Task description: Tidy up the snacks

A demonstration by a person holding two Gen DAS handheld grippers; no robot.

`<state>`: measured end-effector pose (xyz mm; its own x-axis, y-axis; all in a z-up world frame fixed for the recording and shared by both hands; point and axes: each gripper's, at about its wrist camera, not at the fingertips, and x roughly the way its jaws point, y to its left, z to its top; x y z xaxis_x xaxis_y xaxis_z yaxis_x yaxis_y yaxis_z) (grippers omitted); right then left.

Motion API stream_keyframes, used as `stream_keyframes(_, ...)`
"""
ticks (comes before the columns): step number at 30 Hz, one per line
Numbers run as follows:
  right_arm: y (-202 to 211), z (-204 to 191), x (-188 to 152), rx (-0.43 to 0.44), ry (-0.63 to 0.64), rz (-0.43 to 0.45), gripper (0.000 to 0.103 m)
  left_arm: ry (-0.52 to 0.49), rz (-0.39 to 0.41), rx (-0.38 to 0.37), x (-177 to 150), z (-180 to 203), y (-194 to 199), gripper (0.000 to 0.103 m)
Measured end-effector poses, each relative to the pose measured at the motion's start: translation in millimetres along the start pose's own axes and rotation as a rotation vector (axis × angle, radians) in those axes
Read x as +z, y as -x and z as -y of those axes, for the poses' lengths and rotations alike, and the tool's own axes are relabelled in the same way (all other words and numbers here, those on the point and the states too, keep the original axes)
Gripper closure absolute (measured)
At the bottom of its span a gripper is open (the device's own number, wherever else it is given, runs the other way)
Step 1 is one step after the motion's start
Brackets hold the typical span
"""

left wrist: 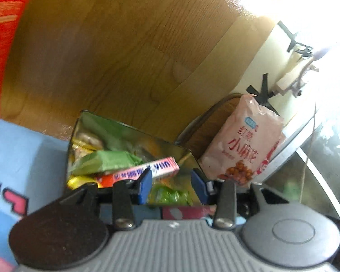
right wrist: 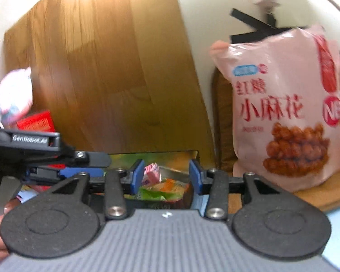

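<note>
A shiny metal tin [left wrist: 133, 133] holds several snacks: a green packet [left wrist: 104, 161], a long pink candy box [left wrist: 142, 172] and yellow wrappers. My left gripper [left wrist: 173, 184] is open and empty just above the tin's near edge. A big pink snack bag [left wrist: 244, 145] stands upright in a wooden tray [left wrist: 206, 122] to the right. In the right wrist view my right gripper [right wrist: 166, 176] is open and empty over the same tin [right wrist: 176, 156], with the pink candy box [right wrist: 152, 172] between its fingers' line. The pink bag [right wrist: 287, 104] stands at right.
A wooden floor [left wrist: 115, 52] lies beyond. A red box [right wrist: 37, 121] and a pale pink packet [right wrist: 14, 95] sit at the left. The left gripper's body [right wrist: 27, 149] crosses the right wrist view. A blue surface [left wrist: 18, 158] lies at left.
</note>
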<state>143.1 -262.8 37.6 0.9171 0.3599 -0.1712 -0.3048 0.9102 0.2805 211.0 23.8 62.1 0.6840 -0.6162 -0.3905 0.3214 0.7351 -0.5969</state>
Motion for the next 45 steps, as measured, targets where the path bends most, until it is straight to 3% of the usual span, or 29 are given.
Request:
stream_keyframes(2,13.7,5.1,-10.0,0.037,-0.042,-0.036,0.054,-0.002,-0.007,-0.014,-10.8,0.6,13.9,0.058)
stream_keyframes(6,35.7,9.8,-37.0,0.099,-0.115,-0.162,0.051,0.003,-0.070,-0.038,-43.8,-0.4,31.3,0.057)
stream_keyframes(11,58.0,13.3,-67.6,0.119,-0.200,-0.253,0.051,0.024,-0.163,-0.037,-81.2,-0.4,20.8,0.057)
stream_keyframes(16,59.6,10.2,-77.8,0.143,-0.259,-0.307,0.051,0.080,-0.229,-0.031,-95.4,-6.4,2.4,0.058)
stream_keyframes(18,55.2,1.7,-78.1,0.163,-0.245,-0.318,0.051,0.096,-0.254,-0.045,-100.1,-7.1,-3.0,0.063)
stream_keyframes(23,41.1,-27.0,-77.4,0.168,-0.161,-0.323,0.051,0.098,-0.197,-0.030,-101.3,-7.6,19.6,0.062)
stream_keyframes(28,45.5,-54.9,-77.3,0.250,-0.075,-0.288,0.052,0.135,-0.101,-0.045,-101.2,-23.7,65.7,0.062)
stream_keyframes(32,43.8,-85.0,-83.7,0.309,0.037,-0.287,0.052,0.133,-0.061,0.008,-115.4,-40.1,92.2,0.062)
stream_keyframes(36,34.7,-103.7,-95.9,0.329,0.118,-0.312,0.051,0.158,-0.065,0.056,-123.3,-54.1,93.6,0.061)
stream_keyframes(43,31.6,-101.6,-96.7,0.350,0.123,-0.327,0.044,0.109,-0.043,0.032,-125.8,-52.6,89.1,0.052)
stream_keyframes(45,32.2,-105.5,-97.6,0.358,0.147,-0.329,0.037,0.120,-0.043,0.023,-125.6,-54.1,89.8,0.052)
